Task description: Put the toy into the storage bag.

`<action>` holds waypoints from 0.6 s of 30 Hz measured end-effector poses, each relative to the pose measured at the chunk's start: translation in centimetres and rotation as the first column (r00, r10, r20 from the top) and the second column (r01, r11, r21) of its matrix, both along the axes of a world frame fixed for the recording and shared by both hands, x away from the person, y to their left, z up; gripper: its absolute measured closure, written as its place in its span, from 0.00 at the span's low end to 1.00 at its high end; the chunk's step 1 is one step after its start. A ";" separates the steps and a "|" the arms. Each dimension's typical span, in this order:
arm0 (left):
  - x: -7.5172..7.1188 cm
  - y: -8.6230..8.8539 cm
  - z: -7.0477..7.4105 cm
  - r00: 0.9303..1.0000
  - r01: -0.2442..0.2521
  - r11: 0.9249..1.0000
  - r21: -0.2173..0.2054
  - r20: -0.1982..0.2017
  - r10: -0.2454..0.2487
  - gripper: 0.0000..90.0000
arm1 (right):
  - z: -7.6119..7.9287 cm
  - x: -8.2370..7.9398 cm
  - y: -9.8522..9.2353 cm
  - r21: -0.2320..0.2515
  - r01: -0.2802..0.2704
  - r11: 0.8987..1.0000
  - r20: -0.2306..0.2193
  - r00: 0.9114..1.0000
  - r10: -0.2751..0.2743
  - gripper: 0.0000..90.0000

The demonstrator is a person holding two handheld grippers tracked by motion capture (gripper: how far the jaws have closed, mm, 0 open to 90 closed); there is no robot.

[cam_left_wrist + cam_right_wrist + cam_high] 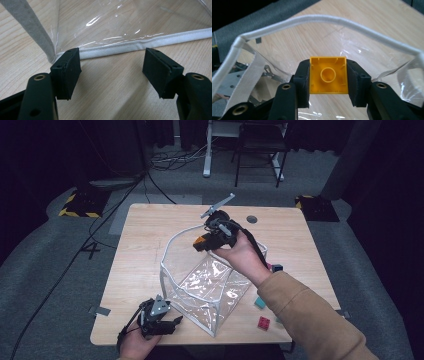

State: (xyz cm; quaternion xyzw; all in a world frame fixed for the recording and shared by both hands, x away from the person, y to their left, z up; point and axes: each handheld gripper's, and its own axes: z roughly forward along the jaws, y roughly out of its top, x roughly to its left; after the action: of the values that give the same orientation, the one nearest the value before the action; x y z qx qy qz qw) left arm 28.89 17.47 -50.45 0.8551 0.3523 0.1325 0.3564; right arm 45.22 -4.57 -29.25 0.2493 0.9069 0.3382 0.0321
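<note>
Nearest the camera, at the front edge of the surface (150,220), the left hand-held gripper (172,323) is being held low, its two jaws standing wide apart with only bare wood between them. In the left gripper view its two pads (68,72) are being kept just short of the white-trimmed bottom edge of the clear bag (130,22), touching nothing.

One clear bag (205,290) is being seen standing open in the middle of the surface, its white piping outlining the mouth.

To the right of the bag, near the front edge, loose bricks are lying on the wood: one red brick (264,323), one teal brick (260,302) and, farther back, one dark blue brick (277,268) with a pink piece just beside it; whether more are being hidden behind the sleeve cannot be told.

Farther back, over the bag's far rim, the right hand-held gripper (199,243) is being held in one hand (240,255). Its jaws are being pressed closed on one yellow brick (328,75), which is being gripped by two opposite sides, its hollow underside with one round tube facing the gripper camera. The brick is being carried above the open mouth of the bag, inside the loop of the white rim (317,18).

One grey round fitting (252,219) is set in the far part of the surface.
</note>
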 end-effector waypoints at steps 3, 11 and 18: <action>0.0 0.0 0.0 1.000 0.001 1.000 0.001 0.000 -0.001 0.35 | -0.8 0.2 0.8 -0.045 0.003 0.999 -0.038 0.999 -0.005 0.65; 0.0 0.0 0.0 1.000 0.000 1.000 0.003 0.002 0.000 0.34 | -3.0 0.8 2.6 -0.193 -0.034 0.981 -0.118 0.993 0.012 0.65; 0.0 0.0 0.0 1.000 -0.001 1.000 0.003 0.001 0.001 0.34 | -3.8 0.9 3.3 -0.278 -0.075 0.958 -0.176 0.984 0.026 0.65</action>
State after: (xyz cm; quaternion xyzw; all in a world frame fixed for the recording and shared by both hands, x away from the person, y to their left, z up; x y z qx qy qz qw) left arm 28.89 17.47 -50.42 0.8555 0.3524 0.1338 0.3551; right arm 46.11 -1.28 -33.08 0.2467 0.9514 0.1832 -0.0188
